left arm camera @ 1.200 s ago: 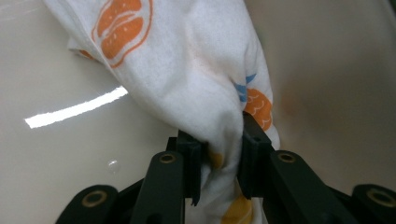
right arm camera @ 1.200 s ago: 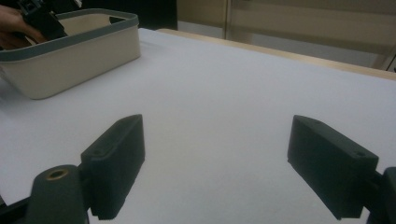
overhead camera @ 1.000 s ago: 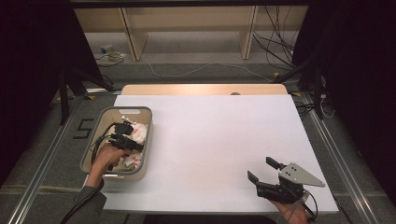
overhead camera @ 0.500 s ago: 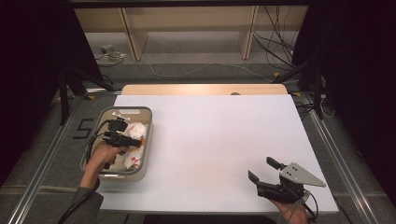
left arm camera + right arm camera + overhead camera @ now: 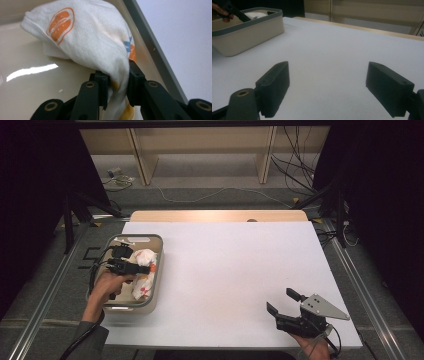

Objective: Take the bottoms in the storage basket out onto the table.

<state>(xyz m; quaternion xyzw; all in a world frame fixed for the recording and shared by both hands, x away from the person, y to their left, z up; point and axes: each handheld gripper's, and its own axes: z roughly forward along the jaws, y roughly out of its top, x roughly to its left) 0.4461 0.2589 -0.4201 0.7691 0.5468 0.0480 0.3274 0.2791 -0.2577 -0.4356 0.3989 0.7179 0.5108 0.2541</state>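
Change: your left gripper (image 5: 131,268) is lifting cloth (image 5: 142,272) higher in bin (image 5: 159,270) than a second ago.
Jaws: left pinching cloth; right gripper (image 5: 285,303) idling spread.
Handling: soft, light; you are gripping a bunched fold.

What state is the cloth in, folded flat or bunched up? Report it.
Bunched up. The white cloth with orange prints humps in loose folds inside the beige bin, pinched between the jaws of the left gripper.
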